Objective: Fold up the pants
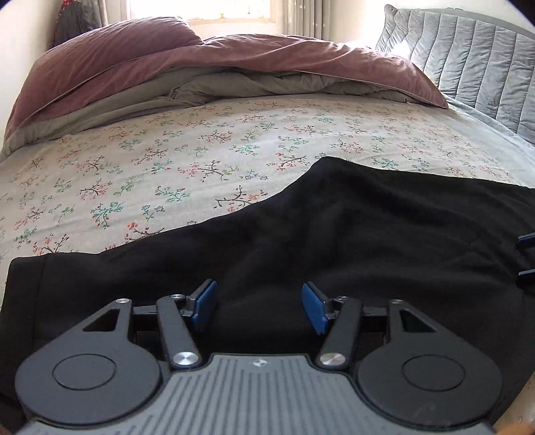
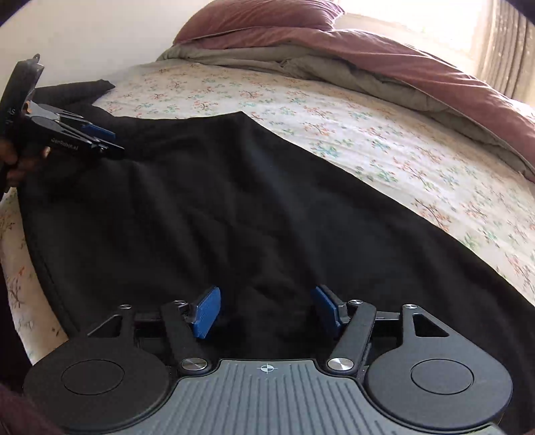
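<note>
Black pants [image 1: 351, 234] lie spread across the near side of a bed with a floral sheet [image 1: 184, 167]. In the right wrist view the pants [image 2: 217, 207] fill the middle, with one dark end [image 2: 77, 90] reaching far left. My left gripper [image 1: 259, 306] is open, low over the pants' near edge, nothing between its blue pads. My right gripper [image 2: 265, 309] is open over the pants, also empty. The left gripper also shows in the right wrist view [image 2: 100, 137], over the pants' left part. The right gripper's blue tips [image 1: 526, 257] show at the right edge of the left wrist view.
A bunched mauve and grey duvet [image 1: 217, 67] lies along the far side of the bed. A grey quilted headboard [image 1: 474, 57] stands at the right. A bright window [image 1: 200, 10] is behind. A pale wall [image 2: 83, 40] borders the bed.
</note>
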### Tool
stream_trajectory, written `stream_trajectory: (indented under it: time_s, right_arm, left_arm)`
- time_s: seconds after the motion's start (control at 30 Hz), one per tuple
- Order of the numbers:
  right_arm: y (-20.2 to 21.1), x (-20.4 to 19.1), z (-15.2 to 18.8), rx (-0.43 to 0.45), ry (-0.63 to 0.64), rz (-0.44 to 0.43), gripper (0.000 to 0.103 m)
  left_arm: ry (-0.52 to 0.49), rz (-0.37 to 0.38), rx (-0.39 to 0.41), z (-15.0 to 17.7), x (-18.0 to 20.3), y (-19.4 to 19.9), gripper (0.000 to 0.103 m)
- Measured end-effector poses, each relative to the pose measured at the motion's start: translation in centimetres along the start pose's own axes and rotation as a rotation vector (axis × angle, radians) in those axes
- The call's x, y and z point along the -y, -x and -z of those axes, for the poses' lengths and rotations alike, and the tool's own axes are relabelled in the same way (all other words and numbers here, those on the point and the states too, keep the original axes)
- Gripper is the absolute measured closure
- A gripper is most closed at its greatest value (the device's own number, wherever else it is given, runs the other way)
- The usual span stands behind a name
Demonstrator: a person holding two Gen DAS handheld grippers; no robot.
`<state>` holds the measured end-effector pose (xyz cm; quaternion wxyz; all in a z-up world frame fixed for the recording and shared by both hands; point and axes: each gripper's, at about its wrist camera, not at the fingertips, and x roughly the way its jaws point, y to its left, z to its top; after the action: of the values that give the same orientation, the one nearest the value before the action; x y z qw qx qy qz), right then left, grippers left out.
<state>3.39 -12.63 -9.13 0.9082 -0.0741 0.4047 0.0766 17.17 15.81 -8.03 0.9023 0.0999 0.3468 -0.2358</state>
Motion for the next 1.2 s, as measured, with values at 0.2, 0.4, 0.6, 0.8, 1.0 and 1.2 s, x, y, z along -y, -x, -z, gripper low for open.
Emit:
stream_trajectory:
  time_s: [0.2, 0.4, 0.6, 0.8, 1.0, 1.2]
  right_arm:
    - [2.6, 0.6, -0.4, 0.037, -0.119, -0.024, 0.037]
    - [0.2, -1.2, -0.3, 0.000, -0.084, -0.049, 0.037]
    - [3.1, 1.4, 3.2, -0.110, -0.041, -0.098, 0.022]
    - [5.3, 5.4, 2.7, -0.061, -0.152, -0.018, 0.021]
    - [1.0, 9.6, 1.0, -0.021, -0.212, 0.130, 0.021]
    - [2.4, 19.7, 4.8, -0.058, -0.375, 0.205, 0.022]
  left_arm:
    - [-0.135, 0.176, 0.026, -0.8, 8.3, 1.3, 0.036]
    - [-0.336, 0.214, -0.097, 2.3, 14.3, 0.0, 0.036]
    - [-0.291, 0.280, -0.220, 3.0, 11.3, 2.4, 0.036]
    - [-0.279, 0.262, -0.128, 0.6, 13.8, 2.8, 0.038]
    - [-0.319, 0.306, -0.214, -0.1, 18.3, -2.0, 0.037]
    - [-0.277, 0.338, -0.218, 1.2, 16.8, -1.4, 0.036]
